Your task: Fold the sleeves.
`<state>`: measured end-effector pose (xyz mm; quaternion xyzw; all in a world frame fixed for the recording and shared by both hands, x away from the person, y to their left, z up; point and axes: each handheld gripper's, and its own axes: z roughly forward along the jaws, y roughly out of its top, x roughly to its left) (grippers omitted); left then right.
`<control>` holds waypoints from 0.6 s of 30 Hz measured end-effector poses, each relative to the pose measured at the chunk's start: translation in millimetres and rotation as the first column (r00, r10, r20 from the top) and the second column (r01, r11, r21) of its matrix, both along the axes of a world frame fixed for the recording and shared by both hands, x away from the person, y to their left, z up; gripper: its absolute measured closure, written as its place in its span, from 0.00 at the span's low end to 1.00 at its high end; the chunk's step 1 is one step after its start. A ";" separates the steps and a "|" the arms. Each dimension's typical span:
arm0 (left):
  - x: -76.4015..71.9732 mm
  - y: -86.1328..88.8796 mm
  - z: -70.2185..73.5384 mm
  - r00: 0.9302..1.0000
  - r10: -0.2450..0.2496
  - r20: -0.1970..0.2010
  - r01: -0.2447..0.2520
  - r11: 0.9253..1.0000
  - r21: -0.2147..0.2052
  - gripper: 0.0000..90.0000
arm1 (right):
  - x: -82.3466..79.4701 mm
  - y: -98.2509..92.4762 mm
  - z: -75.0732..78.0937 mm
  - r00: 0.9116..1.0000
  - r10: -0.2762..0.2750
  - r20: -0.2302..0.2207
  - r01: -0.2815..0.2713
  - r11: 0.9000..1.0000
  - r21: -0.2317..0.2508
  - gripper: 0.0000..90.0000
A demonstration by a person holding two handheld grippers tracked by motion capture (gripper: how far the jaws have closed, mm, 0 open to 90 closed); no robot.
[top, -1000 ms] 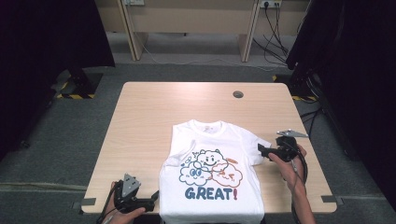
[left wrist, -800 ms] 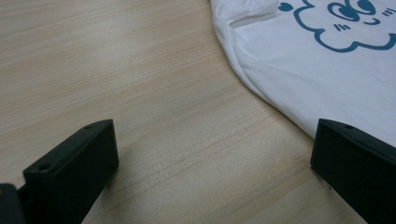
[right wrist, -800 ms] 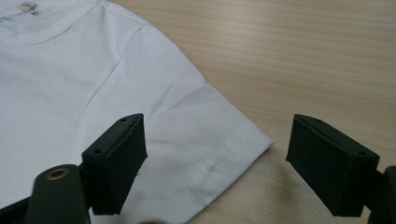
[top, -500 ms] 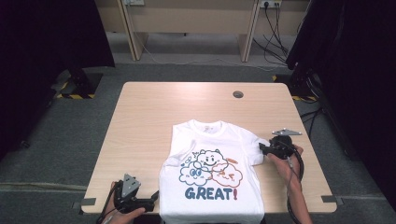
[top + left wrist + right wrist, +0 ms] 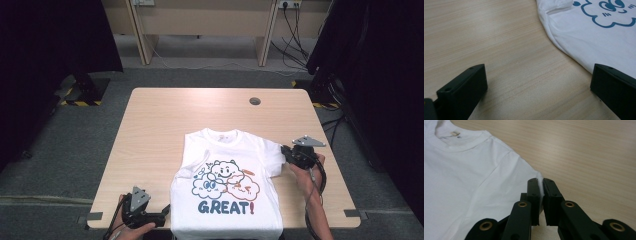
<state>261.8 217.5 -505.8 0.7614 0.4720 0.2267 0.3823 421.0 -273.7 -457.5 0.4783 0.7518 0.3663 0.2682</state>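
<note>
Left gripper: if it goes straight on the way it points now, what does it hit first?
Probably the white T-shirt. The left gripper is open over bare table, and the shirt's side edge crosses its line ahead. Its height over the wood is unclear.

The right gripper (image 5: 540, 195) has just closed its jaws; the left gripper (image 5: 536, 85) rests with jaws wide apart.

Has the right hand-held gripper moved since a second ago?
Yes, slightly. Against the table, the right hand-held gripper has crept left onto the T-shirt's sleeve edge. Its jaws have just been closing and now pinch the sleeve.
</note>
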 end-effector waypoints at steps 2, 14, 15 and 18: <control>0.0 0.0 0.1 1.000 0.000 0.000 0.000 1.000 0.000 0.00 | -0.5 2.4 2.4 1.000 0.006 0.014 -0.006 1.000 0.002 0.95; -0.1 0.2 -0.2 1.000 -0.002 0.002 0.002 1.000 -0.002 0.00 | -5.1 48.5 19.0 0.988 0.145 0.058 -0.145 0.989 -0.004 0.95; -0.1 0.3 -0.2 1.000 -0.002 0.002 0.002 1.000 -0.001 0.00 | -5.1 53.1 18.6 0.986 0.156 0.057 -0.156 0.988 -0.009 0.95; -0.2 0.4 -0.3 1.000 -0.003 0.003 0.003 1.000 -0.002 0.00 | -4.3 64.6 16.7 0.982 0.183 0.052 -0.183 0.983 -0.018 0.95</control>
